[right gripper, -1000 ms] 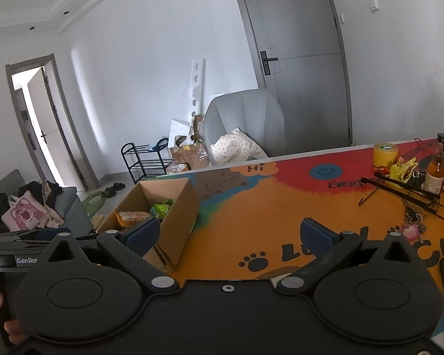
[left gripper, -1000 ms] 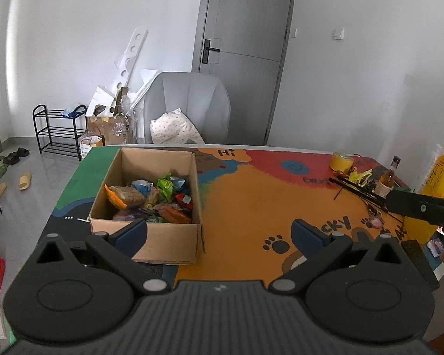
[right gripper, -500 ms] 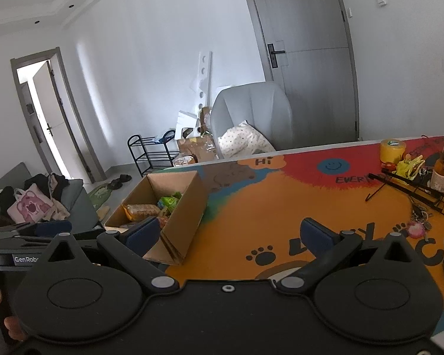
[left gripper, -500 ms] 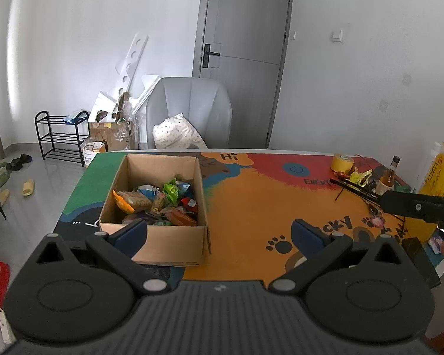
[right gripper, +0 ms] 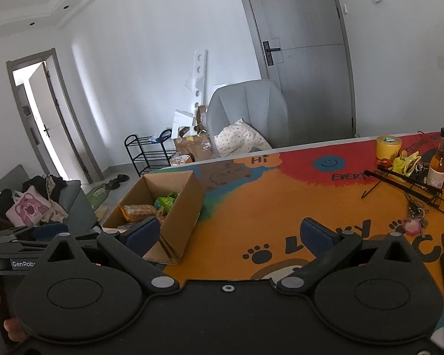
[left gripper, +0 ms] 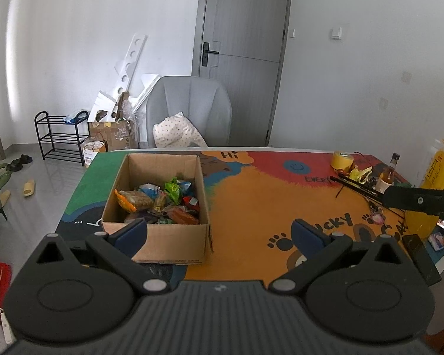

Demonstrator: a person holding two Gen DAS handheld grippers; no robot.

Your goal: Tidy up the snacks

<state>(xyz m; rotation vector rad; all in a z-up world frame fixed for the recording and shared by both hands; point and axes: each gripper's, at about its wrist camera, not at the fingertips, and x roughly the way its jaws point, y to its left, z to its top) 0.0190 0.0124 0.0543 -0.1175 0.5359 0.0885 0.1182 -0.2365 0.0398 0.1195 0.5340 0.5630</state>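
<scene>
An open cardboard box (left gripper: 174,242) stands on the left part of the colourful table mat and holds several wrapped snacks (left gripper: 159,201). It also shows in the right wrist view (right gripper: 180,222). My left gripper (left gripper: 219,233) is open and empty, held above the table's near edge, its left finger in front of the box's near wall. My right gripper (right gripper: 229,232) is open and empty, held above the mat to the right of the box. The right gripper's body shows at the right edge of the left wrist view (left gripper: 420,201).
At the table's right end lie a yellow tape roll (right gripper: 387,146), a small bottle (right gripper: 438,164), a black wire stand (right gripper: 405,180), keys (right gripper: 414,222) and a large yellow bottle (left gripper: 438,177). A grey chair (left gripper: 189,109) stands behind the table. A black phone (left gripper: 420,257) lies near the front right edge.
Both grippers have drawn back and risen a little, so the box and table look farther away. Both stay open and empty.
</scene>
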